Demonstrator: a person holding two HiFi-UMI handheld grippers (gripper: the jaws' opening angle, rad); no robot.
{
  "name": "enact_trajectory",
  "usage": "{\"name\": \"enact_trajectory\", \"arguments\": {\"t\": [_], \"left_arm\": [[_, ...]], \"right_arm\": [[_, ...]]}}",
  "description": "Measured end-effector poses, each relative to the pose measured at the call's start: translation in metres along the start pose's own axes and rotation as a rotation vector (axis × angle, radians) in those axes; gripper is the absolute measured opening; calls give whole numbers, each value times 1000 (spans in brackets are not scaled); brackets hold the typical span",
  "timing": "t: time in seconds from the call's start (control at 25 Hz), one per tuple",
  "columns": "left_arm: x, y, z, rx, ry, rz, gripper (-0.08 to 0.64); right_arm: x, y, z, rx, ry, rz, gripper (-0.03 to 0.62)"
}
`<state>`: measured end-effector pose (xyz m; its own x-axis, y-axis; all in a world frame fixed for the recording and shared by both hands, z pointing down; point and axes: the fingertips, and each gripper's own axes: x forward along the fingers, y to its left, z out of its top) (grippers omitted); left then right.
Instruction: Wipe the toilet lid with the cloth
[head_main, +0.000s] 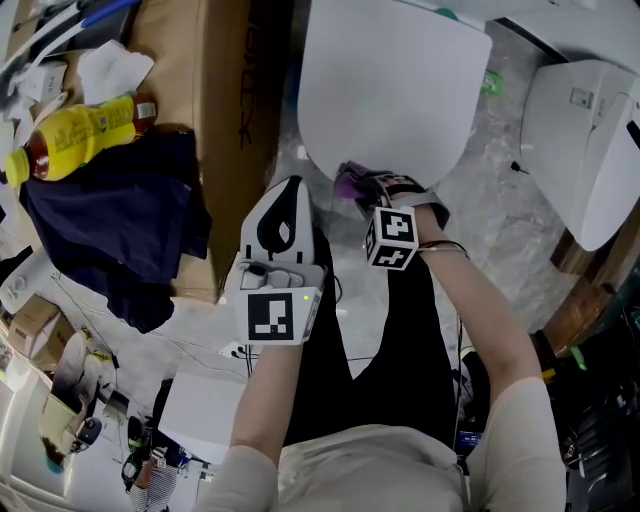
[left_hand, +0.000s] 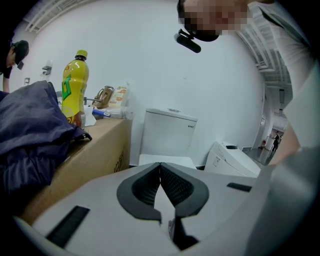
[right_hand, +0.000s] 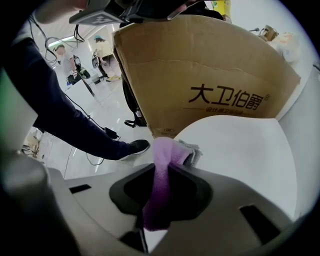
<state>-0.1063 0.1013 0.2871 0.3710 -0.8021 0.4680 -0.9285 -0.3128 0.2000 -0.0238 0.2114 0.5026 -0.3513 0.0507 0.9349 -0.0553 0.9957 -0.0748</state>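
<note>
The white toilet lid (head_main: 390, 90) lies closed at the top of the head view. My right gripper (head_main: 367, 190) is at the lid's near edge, shut on a purple cloth (head_main: 349, 181). In the right gripper view the cloth (right_hand: 169, 150) is pinched between the jaws of the right gripper (right_hand: 161, 172), and its free end rests on the lid (right_hand: 240, 155). My left gripper (head_main: 288, 192) hangs to the left of the lid, off its surface. Its jaws are shut with nothing between them in the left gripper view (left_hand: 160, 167), which faces the toilet tank (left_hand: 169, 131).
A cardboard box (head_main: 205, 100) stands just left of the toilet, carrying a yellow bottle (head_main: 80, 135) and a dark blue garment (head_main: 120, 220). A second white toilet (head_main: 590, 140) sits at the right. A person's shoe (right_hand: 132, 146) and cables lie on the floor.
</note>
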Motion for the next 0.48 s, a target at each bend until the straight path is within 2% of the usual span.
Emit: {"name": "enact_trajectory", "arguments": {"t": [0.2, 0.48], "left_arm": [[-1, 1, 2, 15, 3, 1, 15], [-1, 11, -1, -16, 2, 36, 15]], "right_arm": [[-23, -50, 14, 11, -44, -158, 84], [-63, -181, 31, -45, -67, -396, 85]]}}
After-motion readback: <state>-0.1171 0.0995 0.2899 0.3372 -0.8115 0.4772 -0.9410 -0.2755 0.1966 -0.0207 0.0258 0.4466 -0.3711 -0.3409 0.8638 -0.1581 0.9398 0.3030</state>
